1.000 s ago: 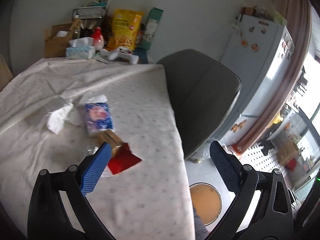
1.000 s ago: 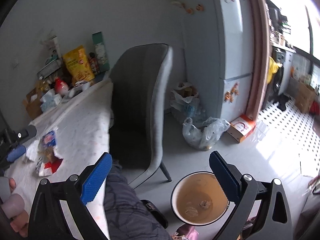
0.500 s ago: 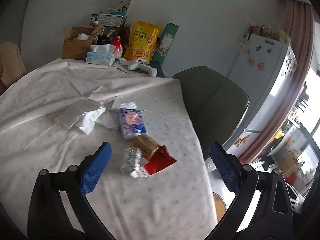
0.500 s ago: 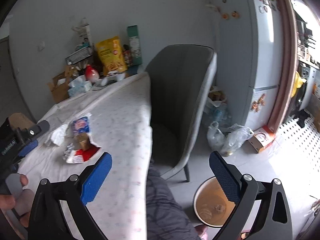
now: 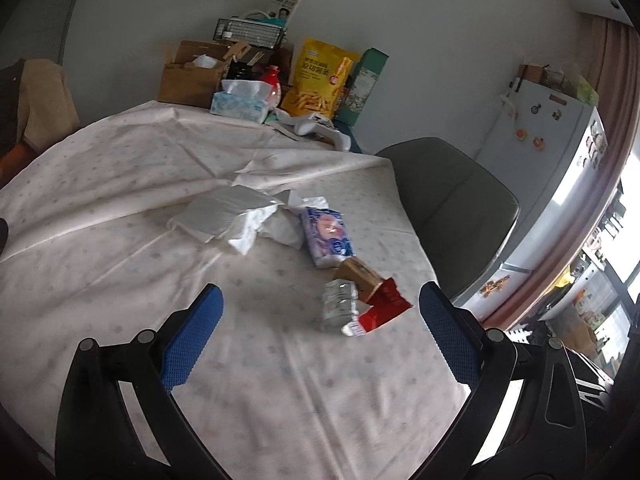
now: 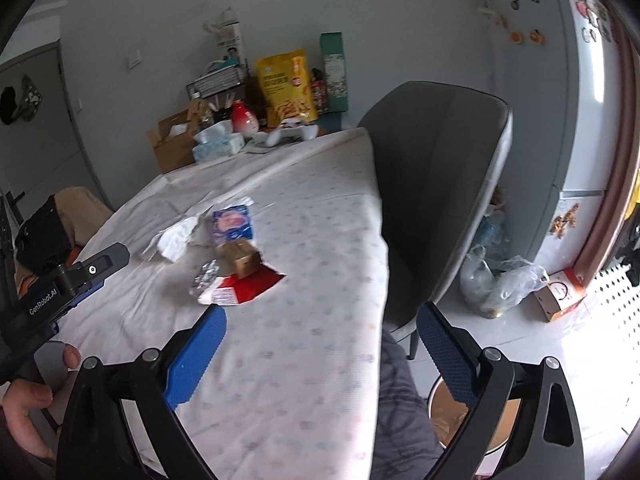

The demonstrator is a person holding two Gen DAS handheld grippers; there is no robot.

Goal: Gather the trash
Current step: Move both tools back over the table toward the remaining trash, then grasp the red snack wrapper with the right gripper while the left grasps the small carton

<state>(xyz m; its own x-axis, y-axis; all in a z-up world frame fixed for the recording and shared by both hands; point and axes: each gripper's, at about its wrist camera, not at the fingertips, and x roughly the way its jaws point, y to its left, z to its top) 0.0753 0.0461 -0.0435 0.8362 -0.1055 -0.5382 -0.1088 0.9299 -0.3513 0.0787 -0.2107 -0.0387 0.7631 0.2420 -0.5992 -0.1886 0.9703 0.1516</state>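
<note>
Over the table point(image 5: 120, 208), both my tongs, left point(image 5: 320, 336) and right point(image 6: 320, 344), hang spread wide and hold nothing, so I judge I'm lining up a first pick. Next, my left should drop onto the red wrapper point(image 5: 384, 308) near the right edge, beside the foil packet point(image 5: 340, 306). A second ago that litter sat lower; it now lies ahead between my left jaws.

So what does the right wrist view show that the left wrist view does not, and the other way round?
Only the right wrist view shows the bin on the floor, the plastic bags by the fridge, and the left gripper in a hand.

Only the left wrist view shows the brown cloth at the table's far left.

Both show the wrappers, tissues, grey chair, yellow snack bag and open blue fingers.
</note>
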